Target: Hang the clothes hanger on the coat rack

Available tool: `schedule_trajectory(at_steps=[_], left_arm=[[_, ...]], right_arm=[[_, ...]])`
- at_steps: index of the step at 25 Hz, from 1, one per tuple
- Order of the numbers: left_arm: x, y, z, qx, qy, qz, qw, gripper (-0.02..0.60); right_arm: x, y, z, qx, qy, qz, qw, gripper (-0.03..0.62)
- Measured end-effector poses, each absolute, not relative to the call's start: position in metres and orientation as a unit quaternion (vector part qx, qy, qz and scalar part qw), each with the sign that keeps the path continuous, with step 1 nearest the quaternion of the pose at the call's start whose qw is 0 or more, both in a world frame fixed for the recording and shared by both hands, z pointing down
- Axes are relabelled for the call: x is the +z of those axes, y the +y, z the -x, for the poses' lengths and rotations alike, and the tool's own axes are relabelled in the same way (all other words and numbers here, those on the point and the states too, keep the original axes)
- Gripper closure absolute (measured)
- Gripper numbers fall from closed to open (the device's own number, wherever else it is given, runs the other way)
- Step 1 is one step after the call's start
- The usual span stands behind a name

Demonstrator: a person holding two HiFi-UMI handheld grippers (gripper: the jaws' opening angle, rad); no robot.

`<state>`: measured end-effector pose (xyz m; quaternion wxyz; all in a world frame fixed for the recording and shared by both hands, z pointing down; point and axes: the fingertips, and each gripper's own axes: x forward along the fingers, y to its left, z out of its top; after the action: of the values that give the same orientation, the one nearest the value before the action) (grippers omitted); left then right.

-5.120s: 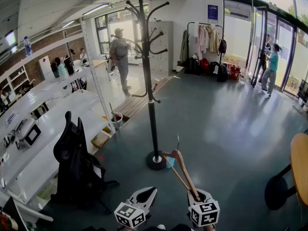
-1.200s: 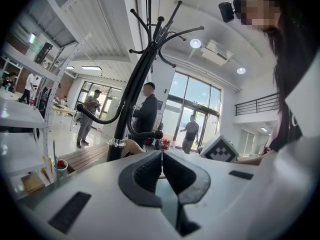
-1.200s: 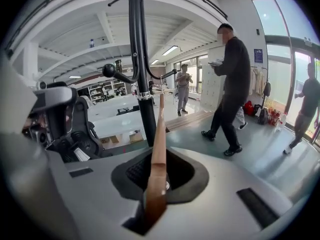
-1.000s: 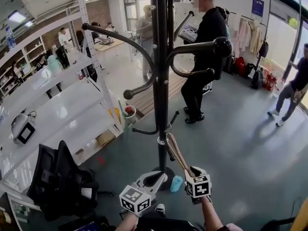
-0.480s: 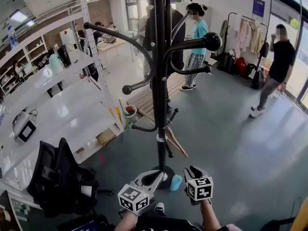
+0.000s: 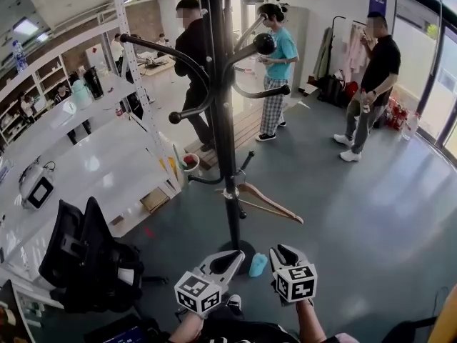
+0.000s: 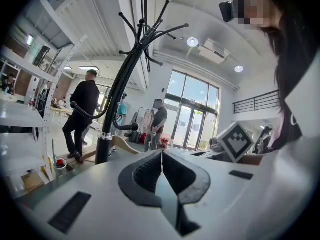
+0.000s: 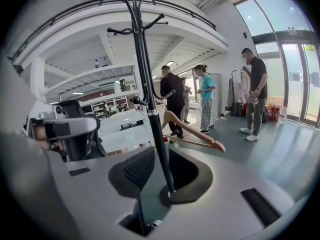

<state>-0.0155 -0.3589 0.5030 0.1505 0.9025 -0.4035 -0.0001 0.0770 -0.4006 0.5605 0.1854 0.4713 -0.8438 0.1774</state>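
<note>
Right gripper sits low in front of the person with its jaws spread wide. Nothing is between them; in its own view only the rack's pole shows through the gap, farther off. Left gripper is just beside it with its jaws pressed together at the tips and empty, as its own view shows plainly.

Past both grippers stands the black rack, its round base on the grey floor. A small pale blue thing lies by the base.

The wooden hanger hangs from a low peg on the rack, just under a metal ring on the pole. It is tilted, with one arm reaching out to the right, and is clear of both grippers.

Three people stand beyond the rack. To the left are a black chair and white shelves.
</note>
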Motion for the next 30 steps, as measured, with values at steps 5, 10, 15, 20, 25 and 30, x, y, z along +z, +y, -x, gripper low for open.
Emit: schedule_trajectory(at_steps=[5, 10, 15, 20, 25, 30], left_arm=[[0.505, -0.323, -0.006, 0.001, -0.407, -0.901, 0.153, 0.575], [0.508, -0.273, -0.022, -0.001, -0.418, -0.894, 0.162, 0.575], [0.511, -0.223, -0.035, -0.002, -0.427, -0.888, 0.170, 0.575], [0.517, -0.184, -0.045, 0.007, -0.430, -0.885, 0.178, 0.575], [0.518, -0.167, -0.038, 0.014, -0.438, -0.881, 0.178, 0.575], [0.517, -0.161, -0.033, 0.010, -0.440, -0.881, 0.174, 0.575]], right_arm=[[0.556, -0.360, -0.087, 0.180, -0.854, -0.454, 0.183, 0.500], [0.558, -0.313, -0.101, 0.186, -0.858, -0.440, 0.186, 0.502], [0.567, -0.268, -0.114, 0.194, -0.861, -0.430, 0.191, 0.510], [0.574, -0.229, -0.117, 0.208, -0.864, -0.418, 0.190, 0.520], [0.573, -0.207, -0.109, 0.214, -0.868, -0.410, 0.182, 0.528], [0.579, -0.186, -0.100, 0.233, -0.868, -0.399, 0.180, 0.540]])
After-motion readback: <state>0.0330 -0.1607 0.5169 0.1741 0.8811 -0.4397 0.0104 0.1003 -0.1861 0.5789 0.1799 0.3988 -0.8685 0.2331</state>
